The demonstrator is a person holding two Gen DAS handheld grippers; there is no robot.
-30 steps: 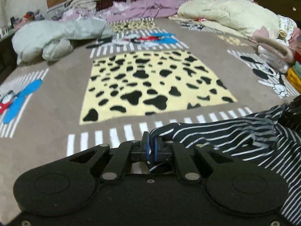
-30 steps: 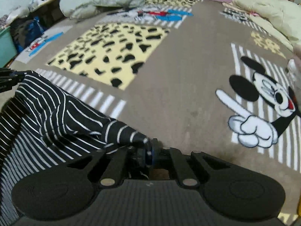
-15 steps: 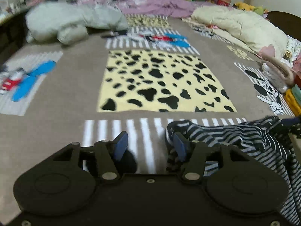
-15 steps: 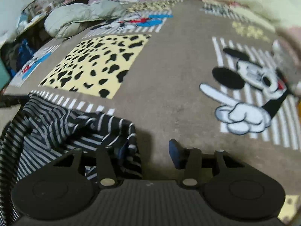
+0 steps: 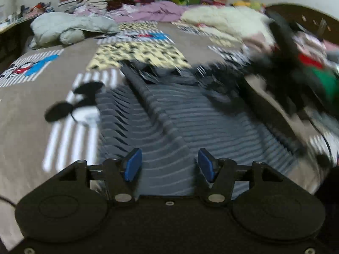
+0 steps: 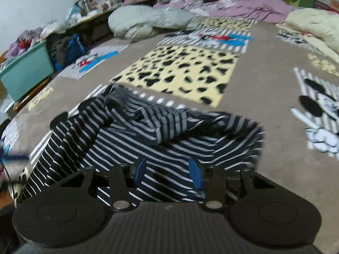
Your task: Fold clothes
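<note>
A black garment with thin white stripes (image 6: 165,139) lies rumpled on the patterned bedspread (image 6: 264,67). It also shows, motion-blurred, in the left wrist view (image 5: 190,122). My left gripper (image 5: 168,165) is open and empty, hovering over the near part of the garment. My right gripper (image 6: 168,171) is open and empty, just above the garment's near edge. In the left wrist view the right gripper appears as a dark blur (image 5: 281,67) at the right.
A grey-green duvet (image 6: 148,21), purple bedding (image 6: 250,8) and a cream comforter (image 6: 313,25) lie at the far side of the bed. A teal bin (image 6: 25,72) stands off the bed's left edge. Folded clothes (image 5: 313,63) sit at the right.
Both grippers let go of the striped garment and opened wider. Both pulled back toward me, so the garment now lies spread in front of them.
</note>
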